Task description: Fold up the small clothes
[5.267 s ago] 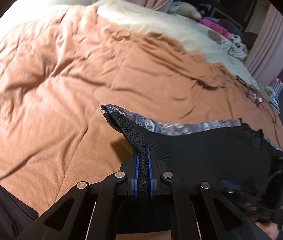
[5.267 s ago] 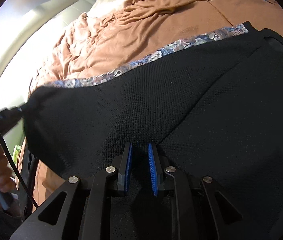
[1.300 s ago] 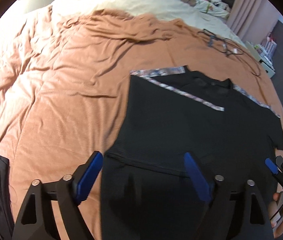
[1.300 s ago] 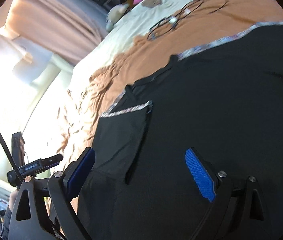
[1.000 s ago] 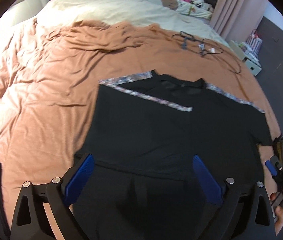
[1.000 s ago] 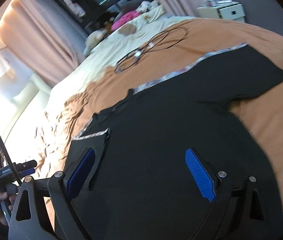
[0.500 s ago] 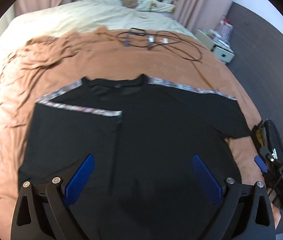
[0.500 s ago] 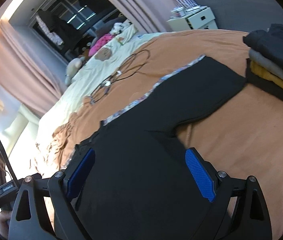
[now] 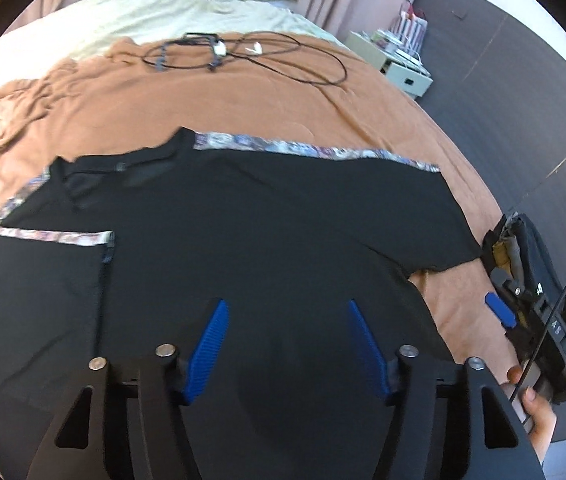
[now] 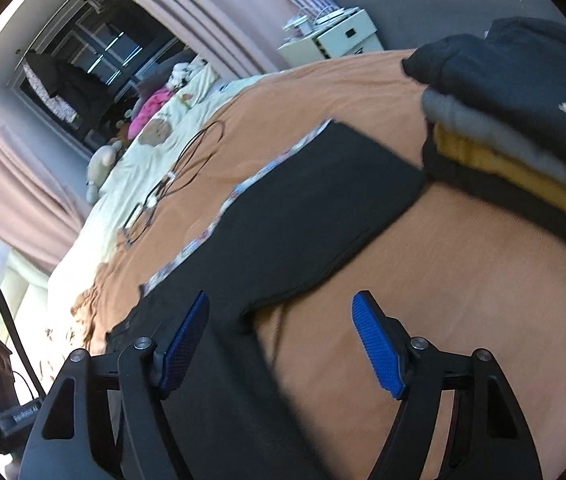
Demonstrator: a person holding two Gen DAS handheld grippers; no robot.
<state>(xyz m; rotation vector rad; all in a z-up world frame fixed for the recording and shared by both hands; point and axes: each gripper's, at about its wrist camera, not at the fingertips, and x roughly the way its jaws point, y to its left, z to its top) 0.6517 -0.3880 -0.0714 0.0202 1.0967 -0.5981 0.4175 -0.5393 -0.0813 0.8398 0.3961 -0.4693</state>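
A black T-shirt (image 9: 251, 232) with patterned shoulder trim lies flat on the brown bedspread (image 9: 243, 104). Its left side and sleeve are folded in over the body; the right sleeve (image 9: 415, 216) is still spread out. My left gripper (image 9: 287, 340) is open and empty above the shirt's lower middle. My right gripper (image 10: 279, 336) is open and empty, over the right sleeve (image 10: 315, 220) and its underarm edge. The right gripper also shows at the right edge of the left wrist view (image 9: 523, 320).
A stack of folded clothes (image 10: 523, 120) sits on the bed just right of the sleeve, also in the left wrist view (image 9: 523, 248). Black cables (image 9: 243, 52) lie beyond the shirt. A cream blanket (image 9: 171, 12) and a white bedside cabinet (image 9: 403, 68) lie farther off.
Both grippers let go of the shirt after folding its left side in. Both have swung right, toward the unfolded right sleeve. The left gripper's jaws have narrowed a little.
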